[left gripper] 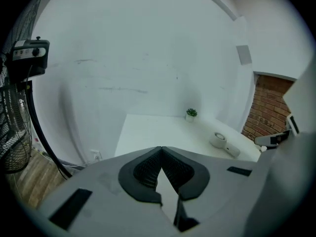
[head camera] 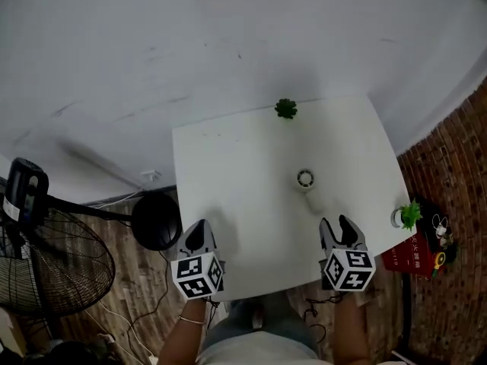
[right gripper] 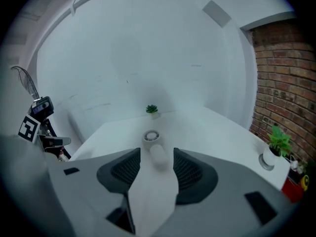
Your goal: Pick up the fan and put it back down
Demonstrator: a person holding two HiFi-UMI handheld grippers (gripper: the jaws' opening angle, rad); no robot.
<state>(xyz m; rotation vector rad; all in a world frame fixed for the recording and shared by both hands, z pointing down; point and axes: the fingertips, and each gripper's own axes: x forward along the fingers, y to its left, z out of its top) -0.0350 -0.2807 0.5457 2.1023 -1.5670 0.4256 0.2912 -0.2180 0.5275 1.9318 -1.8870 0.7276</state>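
The fan (head camera: 306, 179) lies on the white worktop (head camera: 228, 166). The right gripper (head camera: 337, 223) is near it, fingers wide and empty. The left gripper (head camera: 198, 226) has its fingers pressed together.

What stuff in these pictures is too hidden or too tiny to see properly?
Floor fan: cut off by the left edge of the head view.
Red item: its print is too small and dark in the head view.
Fan: any buttons are too small to see in every view.
Table: its legs are hidden under its own top.
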